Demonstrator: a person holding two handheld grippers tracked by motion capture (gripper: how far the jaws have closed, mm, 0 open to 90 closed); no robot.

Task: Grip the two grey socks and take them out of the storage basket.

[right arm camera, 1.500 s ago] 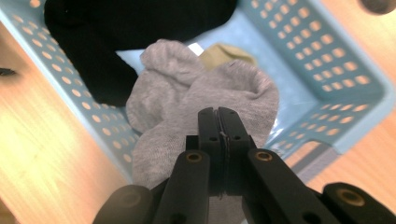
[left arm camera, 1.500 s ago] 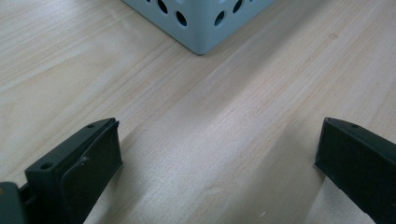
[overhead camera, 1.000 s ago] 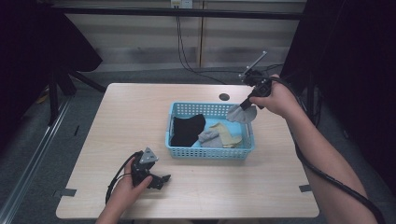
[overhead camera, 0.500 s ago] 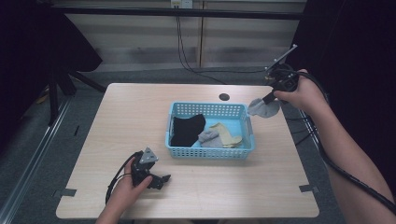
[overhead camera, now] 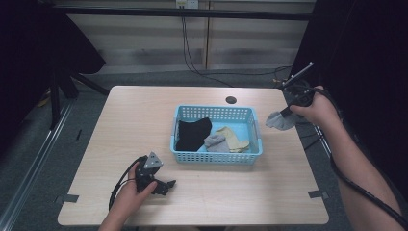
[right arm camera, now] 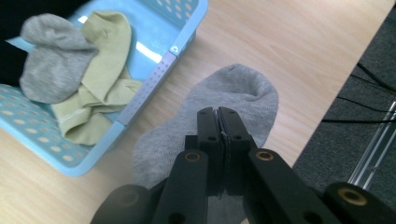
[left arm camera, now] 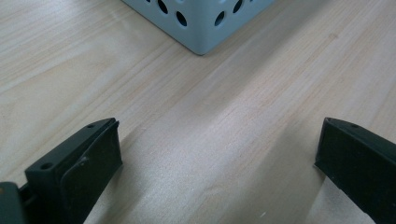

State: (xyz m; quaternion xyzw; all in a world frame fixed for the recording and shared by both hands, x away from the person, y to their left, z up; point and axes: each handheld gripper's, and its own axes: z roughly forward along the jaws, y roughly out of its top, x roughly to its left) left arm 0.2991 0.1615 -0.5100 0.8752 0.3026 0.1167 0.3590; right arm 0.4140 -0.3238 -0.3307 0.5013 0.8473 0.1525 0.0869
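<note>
A pale wood table [overhead camera: 144, 120] stands before dark curtains; from above, the right gripper [overhead camera: 287, 111] dangles a grey sock [overhead camera: 279, 120] past the basket [overhead camera: 217, 156], at the table's right edge. The left gripper [overhead camera: 163, 184] rests on the table. Its own view shows the jaws spread wide over bare wood. The right gripper view shows the jaws pinching the sock [right arm camera: 233, 98] by one fold; dropped here, it might slide off the edge.

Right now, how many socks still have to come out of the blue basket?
One grey sock is out already, pinched in the shut right claw over the table beside the basket. Left inside: a black sock, another grey one and a yellow one. The left claw rests open.
</note>
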